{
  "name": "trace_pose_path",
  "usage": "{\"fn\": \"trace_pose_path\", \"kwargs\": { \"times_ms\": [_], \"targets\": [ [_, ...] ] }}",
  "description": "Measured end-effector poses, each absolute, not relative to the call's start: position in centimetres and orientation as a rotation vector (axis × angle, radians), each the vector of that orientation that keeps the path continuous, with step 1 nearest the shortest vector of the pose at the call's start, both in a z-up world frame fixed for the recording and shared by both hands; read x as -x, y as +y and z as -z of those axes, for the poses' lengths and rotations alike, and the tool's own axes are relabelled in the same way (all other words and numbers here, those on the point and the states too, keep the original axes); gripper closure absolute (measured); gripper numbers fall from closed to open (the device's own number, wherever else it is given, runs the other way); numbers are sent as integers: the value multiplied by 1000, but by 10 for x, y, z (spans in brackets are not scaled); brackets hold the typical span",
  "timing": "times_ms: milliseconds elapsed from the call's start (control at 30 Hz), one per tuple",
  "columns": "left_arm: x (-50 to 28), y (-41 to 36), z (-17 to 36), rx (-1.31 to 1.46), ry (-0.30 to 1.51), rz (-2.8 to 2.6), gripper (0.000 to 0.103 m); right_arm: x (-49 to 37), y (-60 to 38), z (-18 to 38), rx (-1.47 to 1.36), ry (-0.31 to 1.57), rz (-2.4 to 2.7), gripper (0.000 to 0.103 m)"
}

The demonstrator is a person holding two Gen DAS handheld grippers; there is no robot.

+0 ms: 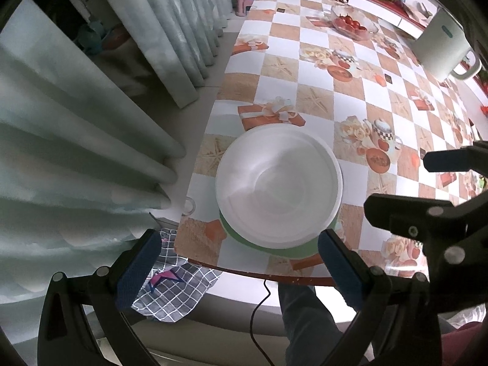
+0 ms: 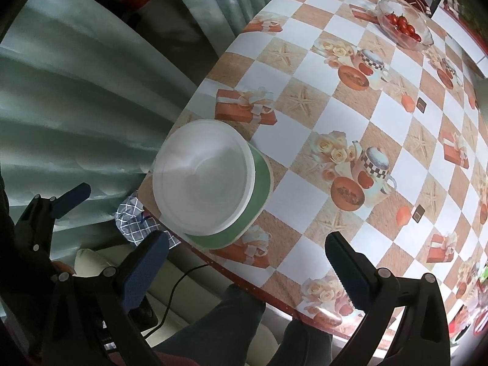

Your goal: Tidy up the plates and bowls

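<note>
Two views were examined. Left wrist view: the left gripper (image 1: pixel 238 262) hangs above the near table edge, jaws spread wide and empty, blue pads clear of the dishes. A white bowl (image 1: pixel 278 186) sits nested on a green plate (image 1: pixel 300 250), the stack placed at the near left corner of the table (image 1: pixel 350 91), judged a tidy collection point. A glass dish of tomatoes (image 1: pixel 350 24) stands far off; a white pitcher (image 1: pixel 442 52) stands well apart at the right. No legible writing. Right wrist view: the right gripper (image 2: pixel 247 262) is likewise released, holding nothing, offset to the right of the stack. The plate's green rim shows only on the right and near sides, so the bowl sits off-centre. A checked cloth (image 2: pixel 131 219) lies below the table edge. No brand readable.
</note>
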State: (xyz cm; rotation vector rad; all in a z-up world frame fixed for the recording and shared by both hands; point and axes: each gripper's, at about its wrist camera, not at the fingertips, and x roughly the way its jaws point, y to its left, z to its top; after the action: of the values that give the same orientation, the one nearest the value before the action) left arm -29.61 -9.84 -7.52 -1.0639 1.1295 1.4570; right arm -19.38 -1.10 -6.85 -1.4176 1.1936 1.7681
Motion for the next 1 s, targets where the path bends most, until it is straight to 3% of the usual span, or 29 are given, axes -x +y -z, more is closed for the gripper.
{"fn": "trace_pose_path", "kwargs": {
  "times_ms": [1000],
  "targets": [
    [277,-87,61,1050,1173,-1457,1,190,-8,55,1477,1049,-1779,0]
  ]
}}
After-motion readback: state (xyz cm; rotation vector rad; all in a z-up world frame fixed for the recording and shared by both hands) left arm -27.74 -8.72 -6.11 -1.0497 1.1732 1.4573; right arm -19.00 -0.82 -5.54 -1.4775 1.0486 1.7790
